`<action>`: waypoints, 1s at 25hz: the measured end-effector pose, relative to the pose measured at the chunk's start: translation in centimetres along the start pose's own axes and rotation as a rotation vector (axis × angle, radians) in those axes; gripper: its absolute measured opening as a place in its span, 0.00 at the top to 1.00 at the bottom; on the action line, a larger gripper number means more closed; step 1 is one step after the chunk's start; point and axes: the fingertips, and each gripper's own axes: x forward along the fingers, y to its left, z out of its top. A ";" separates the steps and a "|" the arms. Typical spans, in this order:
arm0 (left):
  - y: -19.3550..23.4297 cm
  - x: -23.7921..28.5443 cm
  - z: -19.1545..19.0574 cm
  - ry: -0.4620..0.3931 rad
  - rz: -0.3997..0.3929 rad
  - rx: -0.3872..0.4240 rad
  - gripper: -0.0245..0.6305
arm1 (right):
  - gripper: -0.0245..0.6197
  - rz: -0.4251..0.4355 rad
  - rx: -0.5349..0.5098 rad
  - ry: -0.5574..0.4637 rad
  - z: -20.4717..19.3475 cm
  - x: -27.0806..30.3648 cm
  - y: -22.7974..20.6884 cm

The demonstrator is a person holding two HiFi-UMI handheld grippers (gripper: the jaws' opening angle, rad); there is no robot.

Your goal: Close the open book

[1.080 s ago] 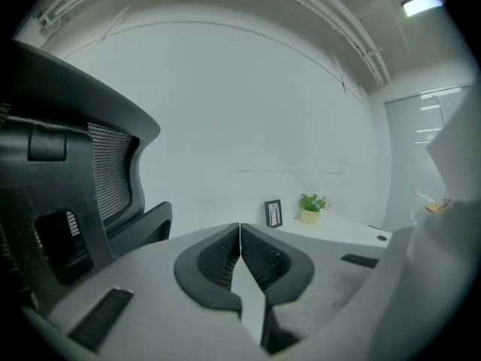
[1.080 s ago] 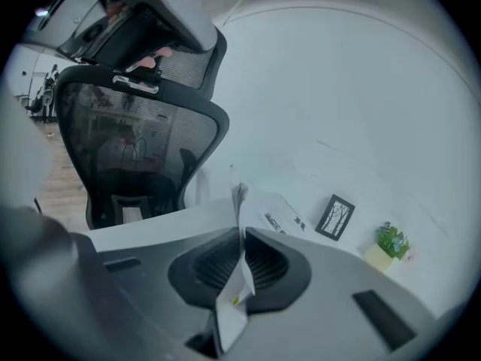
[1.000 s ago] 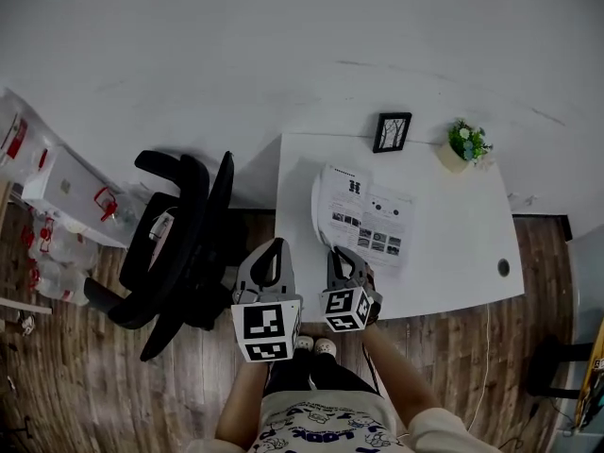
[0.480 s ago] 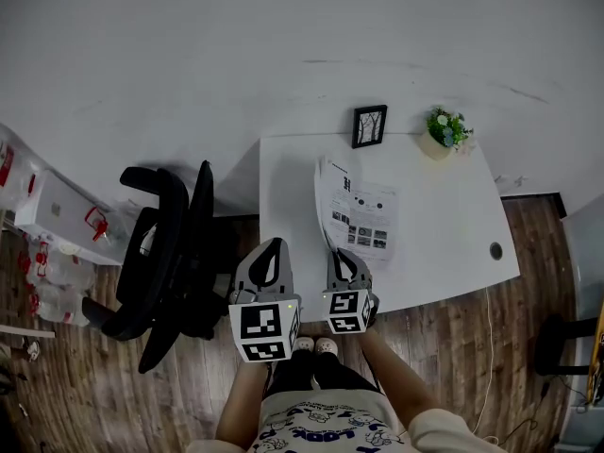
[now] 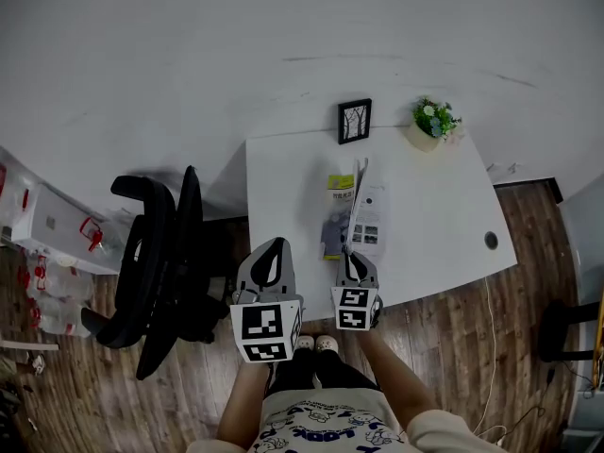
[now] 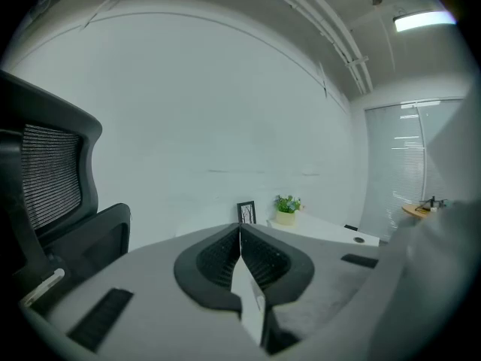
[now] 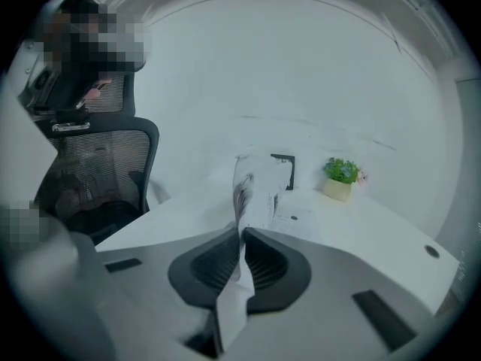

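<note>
The right gripper is clamped on a raised part of the book, which sits near the front edge of the white desk. That flap stands almost on edge, straight ahead of the jaws. The spine runs away toward the picture frame. It probably just needs tipping sideways. The left gripper is pinched shut on nothing, off to the left.

No wording can be read anywhere. The open white paper book on the white bench shows printed lines and small dark pictures, all too small to read. The cubes on the left hand-held gripper and right hand-held gripper bear black-and-white square patterns, not letters. Blue lettering on the person's white shirt is blurred.
</note>
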 end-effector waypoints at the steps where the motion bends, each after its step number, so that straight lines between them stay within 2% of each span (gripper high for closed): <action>1: -0.1 0.1 -0.1 0.003 -0.002 0.001 0.93 | 0.90 -0.007 0.019 0.008 -0.4 0.0 -0.3; 10: -1.3 0.6 -0.3 0.010 -0.018 0.010 0.93 | 0.90 -0.020 0.132 0.062 -3.1 0.5 -2.1; 20: -2.5 0.7 -0.7 0.019 -0.025 0.026 0.93 | 0.90 -0.014 0.314 0.111 -5.1 1.2 -3.3; 25: -2.9 0.7 -0.5 0.014 -0.034 0.019 0.93 | 0.88 -0.017 0.336 0.131 -5.6 1.4 -3.8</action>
